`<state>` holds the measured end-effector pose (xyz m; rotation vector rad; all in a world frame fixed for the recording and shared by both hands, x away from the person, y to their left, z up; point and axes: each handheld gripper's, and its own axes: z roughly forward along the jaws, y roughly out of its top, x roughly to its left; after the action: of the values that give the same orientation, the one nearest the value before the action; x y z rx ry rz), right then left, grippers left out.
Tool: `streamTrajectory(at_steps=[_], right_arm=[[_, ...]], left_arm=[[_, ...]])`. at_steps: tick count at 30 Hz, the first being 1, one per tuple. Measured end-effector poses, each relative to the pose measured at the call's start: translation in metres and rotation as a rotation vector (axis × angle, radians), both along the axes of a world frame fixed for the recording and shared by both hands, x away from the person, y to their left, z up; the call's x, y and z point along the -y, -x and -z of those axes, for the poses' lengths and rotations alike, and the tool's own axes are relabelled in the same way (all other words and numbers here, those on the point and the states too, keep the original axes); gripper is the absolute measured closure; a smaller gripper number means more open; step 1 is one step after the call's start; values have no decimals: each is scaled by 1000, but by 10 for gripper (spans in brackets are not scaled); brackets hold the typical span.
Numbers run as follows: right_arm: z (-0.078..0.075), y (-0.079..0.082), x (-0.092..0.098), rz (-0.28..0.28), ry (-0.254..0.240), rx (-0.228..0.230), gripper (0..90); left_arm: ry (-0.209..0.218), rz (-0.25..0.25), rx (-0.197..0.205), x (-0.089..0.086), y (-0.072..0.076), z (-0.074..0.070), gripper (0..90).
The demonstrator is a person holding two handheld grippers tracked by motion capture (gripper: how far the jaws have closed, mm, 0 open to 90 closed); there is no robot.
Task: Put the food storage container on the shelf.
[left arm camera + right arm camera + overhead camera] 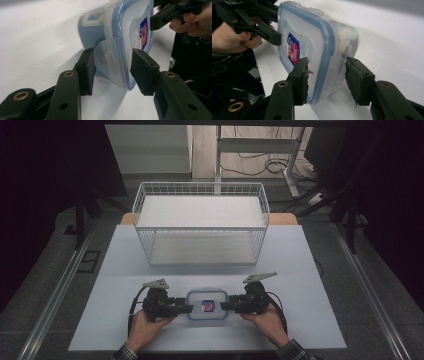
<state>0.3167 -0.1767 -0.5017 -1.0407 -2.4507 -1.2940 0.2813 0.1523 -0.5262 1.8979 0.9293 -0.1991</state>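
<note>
A clear plastic food container (207, 305) with a blue-rimmed lid and a red and blue sticker lies on the white table near the front edge. My left gripper (187, 308) is at its left end and my right gripper (225, 305) at its right end. In the left gripper view the container (125, 25) has a clear latch flap (107, 57) between the open jaws of my left gripper (113, 56), with gaps on both sides. In the right gripper view the right gripper (327, 62) straddles the other end of the container (307, 30), also open.
A white wire basket (200, 252) stands on the table (125, 270) behind the container, with a white board lying across its top. Dark floor, table legs and cables lie beyond. A hand holds each gripper from the near edge.
</note>
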Motion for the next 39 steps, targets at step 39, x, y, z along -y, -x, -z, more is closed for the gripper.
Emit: streamTrajectory(at_steps=[39], right_arm=[[-74, -41, -2, 17, -218, 76, 589]], left_arm=[[139, -58, 74, -26, -47, -88, 581]])
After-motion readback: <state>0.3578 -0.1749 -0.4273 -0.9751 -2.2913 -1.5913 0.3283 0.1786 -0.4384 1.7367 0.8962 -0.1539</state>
